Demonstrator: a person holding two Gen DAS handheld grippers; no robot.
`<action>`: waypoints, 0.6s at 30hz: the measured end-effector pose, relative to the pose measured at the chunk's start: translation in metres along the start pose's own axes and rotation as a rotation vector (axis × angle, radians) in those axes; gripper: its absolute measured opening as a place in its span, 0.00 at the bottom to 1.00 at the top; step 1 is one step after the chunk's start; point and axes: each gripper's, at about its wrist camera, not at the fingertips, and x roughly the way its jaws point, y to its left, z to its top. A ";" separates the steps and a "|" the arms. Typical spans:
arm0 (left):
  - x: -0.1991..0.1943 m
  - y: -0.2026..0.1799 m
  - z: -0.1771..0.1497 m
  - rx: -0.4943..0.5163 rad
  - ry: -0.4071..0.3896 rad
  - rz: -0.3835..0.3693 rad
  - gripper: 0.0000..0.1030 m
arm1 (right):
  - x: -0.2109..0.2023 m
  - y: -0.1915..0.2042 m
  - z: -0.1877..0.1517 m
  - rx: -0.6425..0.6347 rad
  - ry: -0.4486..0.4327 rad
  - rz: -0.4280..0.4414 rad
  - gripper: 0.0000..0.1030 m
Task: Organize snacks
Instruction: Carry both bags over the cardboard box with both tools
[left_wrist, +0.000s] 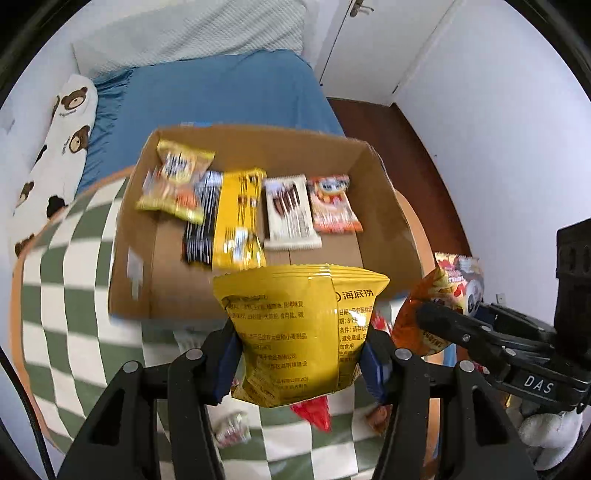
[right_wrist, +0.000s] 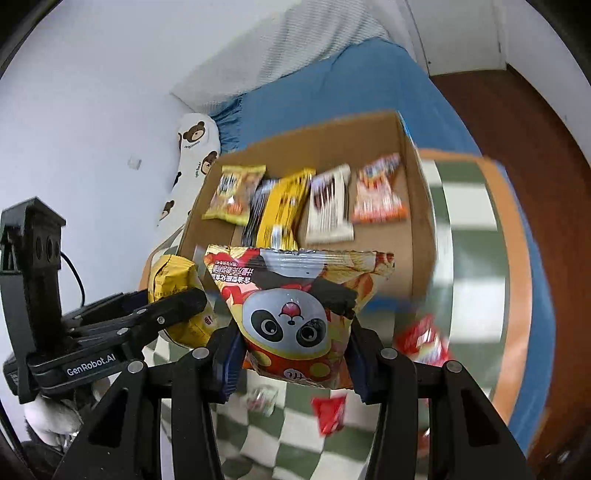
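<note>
My left gripper (left_wrist: 299, 363) is shut on a yellow snack bag (left_wrist: 295, 328), held in the air just in front of the open cardboard box (left_wrist: 133, 266). My right gripper (right_wrist: 291, 360) is shut on a red and orange bag with a panda face (right_wrist: 291, 317), also lifted near the box (right_wrist: 421, 221). Each gripper shows in the other's view: the right gripper (left_wrist: 436, 317) with its panda bag (left_wrist: 454, 284), the left gripper (right_wrist: 184, 306) with its yellow bag (right_wrist: 173, 284). Several snack packs lie in a row on the box floor.
The box sits on a green and white checked cloth (left_wrist: 66, 302) with an orange border. Small red packets (left_wrist: 314, 411) and other loose snacks lie on the cloth below the grippers. Behind are a blue bed (left_wrist: 221, 92), a bear-print pillow (left_wrist: 55, 147) and white walls.
</note>
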 end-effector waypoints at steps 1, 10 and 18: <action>0.008 0.002 0.014 0.000 0.015 0.007 0.51 | 0.006 0.002 0.014 -0.008 0.005 -0.002 0.48; 0.115 0.033 0.077 -0.043 0.273 0.050 0.51 | 0.091 -0.012 0.087 -0.058 0.215 -0.107 0.48; 0.161 0.046 0.065 -0.077 0.388 0.047 0.52 | 0.141 -0.037 0.075 -0.026 0.348 -0.111 0.48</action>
